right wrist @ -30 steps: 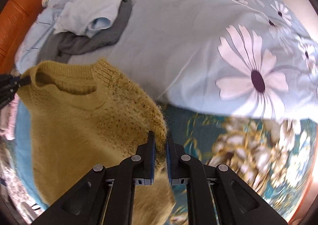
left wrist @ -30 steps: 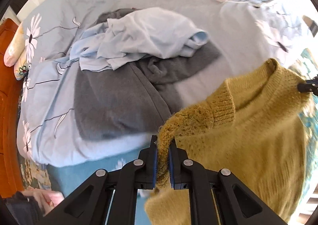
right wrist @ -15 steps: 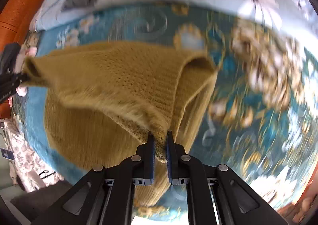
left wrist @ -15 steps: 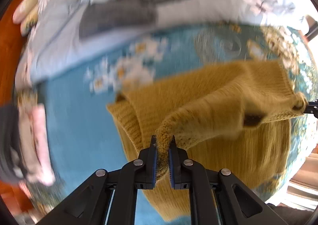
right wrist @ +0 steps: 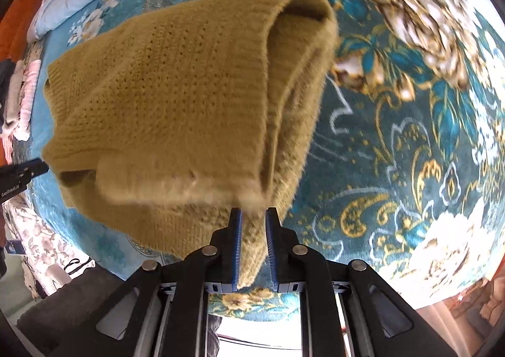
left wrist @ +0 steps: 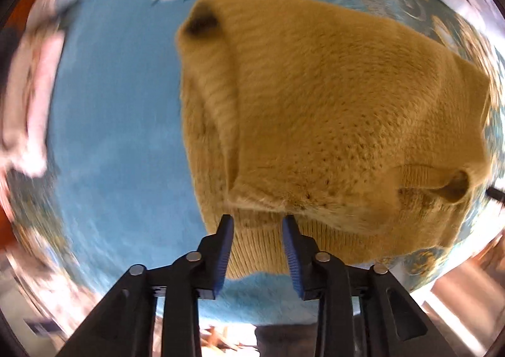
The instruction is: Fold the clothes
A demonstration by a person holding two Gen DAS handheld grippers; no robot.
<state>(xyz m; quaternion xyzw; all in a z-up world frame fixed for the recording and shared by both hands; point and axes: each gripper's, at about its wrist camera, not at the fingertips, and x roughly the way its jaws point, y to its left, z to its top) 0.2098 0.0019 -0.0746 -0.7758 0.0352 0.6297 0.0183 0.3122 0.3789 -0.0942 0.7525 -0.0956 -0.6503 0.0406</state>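
Teal floral bedspread (right wrist: pixel 394 142) under mustard sweater (right wrist: pixel 176 98).

L gripper (left wrist: pixel 257 224) jaws apart over folded mustard sweater (left wrist: pixel 331 110) lying on blue floral bedspread (left wrist: pixel 120 136).

Both wrist views look down, close, sharing the sweater (left wrist: pixel 331 110).

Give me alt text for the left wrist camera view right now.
A mustard-yellow knitted sweater lies folded over on a blue bedspread, blurred by motion. The left gripper sits at its near edge, jaws apart and gripping nothing.
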